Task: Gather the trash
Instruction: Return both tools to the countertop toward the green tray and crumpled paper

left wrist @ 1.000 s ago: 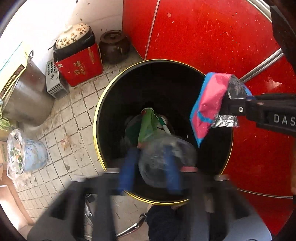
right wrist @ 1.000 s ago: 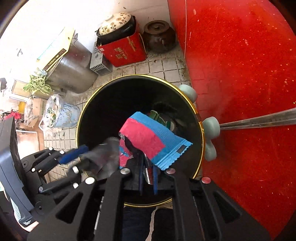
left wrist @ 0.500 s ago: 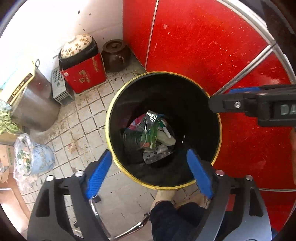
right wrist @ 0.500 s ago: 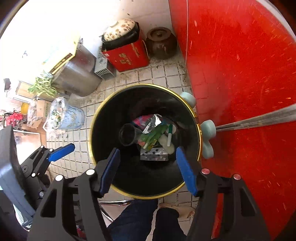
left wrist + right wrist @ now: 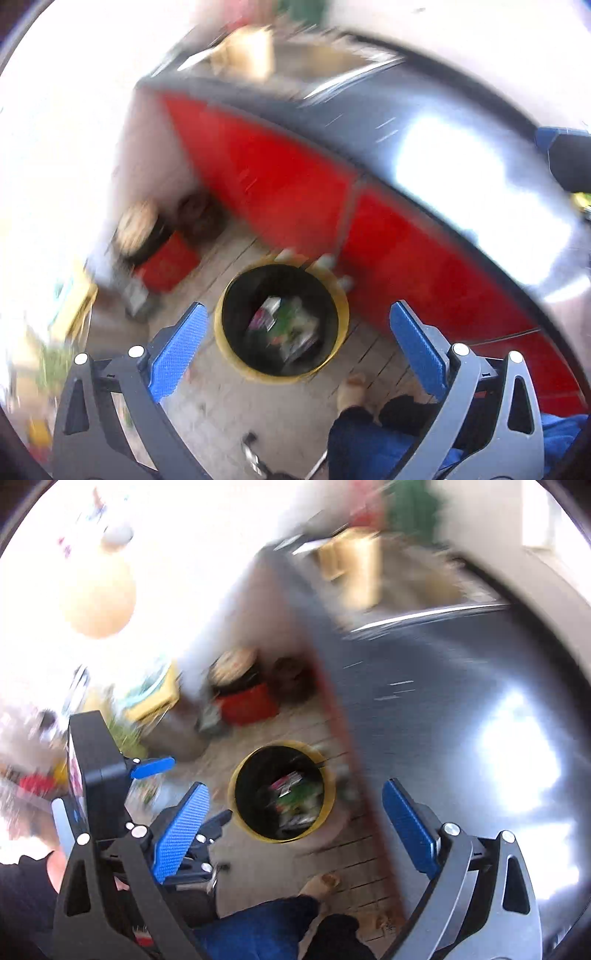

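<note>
Below and ahead of the left gripper (image 5: 295,339), a round black trash bin (image 5: 225,317) with a yellow rim is seen standing on the tiled floor (image 5: 236,402), framed between the two blue finger pads (image 5: 177,347). The jaws are spread wide and nothing is held between them. Mixed trash (image 5: 284,325) is seen lying at the bottom of the bin, with pink, green and silvery pieces made out through heavy blur. Beyond the bin, a red cabinet front (image 5: 280,177) is seen under a dark, shiny countertop (image 5: 399,110). To the left of the bin, a red box (image 5: 166,266) is seen on the floor, with a blurred pot on top of it. Near the right finger, a bare foot (image 5: 351,391) and a dark trouser leg are seen on the tiles.

Ahead of the right gripper (image 5: 295,816), the same trash bin (image 5: 240,794) is seen well below, between that gripper's blue pads (image 5: 181,830), and its jaws are likewise held wide apart with nothing gripped. The trash (image 5: 295,801) is seen inside the bin. At the left of this view, the left gripper (image 5: 155,768) is seen close beside the right one. The countertop (image 5: 424,709) is seen to the right of the bin, and the red box (image 5: 247,705) beyond it. All surroundings are smeared by motion blur.
</note>
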`<state>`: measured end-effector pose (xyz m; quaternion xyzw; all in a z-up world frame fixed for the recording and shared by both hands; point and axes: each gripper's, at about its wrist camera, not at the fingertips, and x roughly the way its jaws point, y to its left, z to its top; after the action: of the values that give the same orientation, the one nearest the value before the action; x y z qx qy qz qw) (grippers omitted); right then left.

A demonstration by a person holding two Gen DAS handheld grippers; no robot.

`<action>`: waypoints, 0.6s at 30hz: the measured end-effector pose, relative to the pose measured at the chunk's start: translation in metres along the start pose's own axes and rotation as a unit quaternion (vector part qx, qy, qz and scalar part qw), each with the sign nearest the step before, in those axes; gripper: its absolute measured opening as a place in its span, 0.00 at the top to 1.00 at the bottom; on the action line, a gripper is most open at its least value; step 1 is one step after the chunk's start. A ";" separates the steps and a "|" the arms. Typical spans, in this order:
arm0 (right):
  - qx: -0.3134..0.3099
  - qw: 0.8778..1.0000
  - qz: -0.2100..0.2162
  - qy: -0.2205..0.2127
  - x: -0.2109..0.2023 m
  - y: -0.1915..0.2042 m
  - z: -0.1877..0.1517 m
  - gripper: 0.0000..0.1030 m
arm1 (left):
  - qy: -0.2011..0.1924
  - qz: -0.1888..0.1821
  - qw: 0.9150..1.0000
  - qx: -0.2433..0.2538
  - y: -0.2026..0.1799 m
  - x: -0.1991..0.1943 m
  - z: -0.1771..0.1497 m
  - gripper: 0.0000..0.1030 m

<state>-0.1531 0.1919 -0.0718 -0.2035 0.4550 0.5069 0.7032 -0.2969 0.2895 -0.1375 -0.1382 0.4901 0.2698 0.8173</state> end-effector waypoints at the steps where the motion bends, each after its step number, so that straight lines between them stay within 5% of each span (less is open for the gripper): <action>1: 0.022 0.999 -0.021 -0.018 -0.021 -0.016 -0.005 0.11 | -0.015 -0.021 0.999 0.021 -0.018 -0.007 0.014 0.07; 5: 0.109 0.984 -0.120 -0.077 -0.094 -0.072 -0.036 0.11 | -0.051 -0.102 0.987 0.110 -0.089 -0.021 0.058 0.07; 11: 0.272 0.922 -0.243 -0.131 -0.189 -0.154 -0.115 0.11 | -0.079 -0.196 0.945 0.251 -0.202 -0.036 0.098 0.07; 14: 0.339 0.888 -0.275 -0.143 -0.222 -0.181 -0.155 0.11 | -0.072 -0.220 0.927 0.295 -0.251 -0.043 0.102 0.07; 18: 0.385 0.864 -0.287 -0.151 -0.246 -0.202 -0.197 0.11 | -0.073 -0.237 0.911 0.330 -0.308 -0.054 0.101 0.07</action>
<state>-0.0746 -0.1669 0.0017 0.0412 0.4236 0.0917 0.9002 -0.0659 0.0712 -0.0537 0.0473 0.4428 -0.0997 0.8898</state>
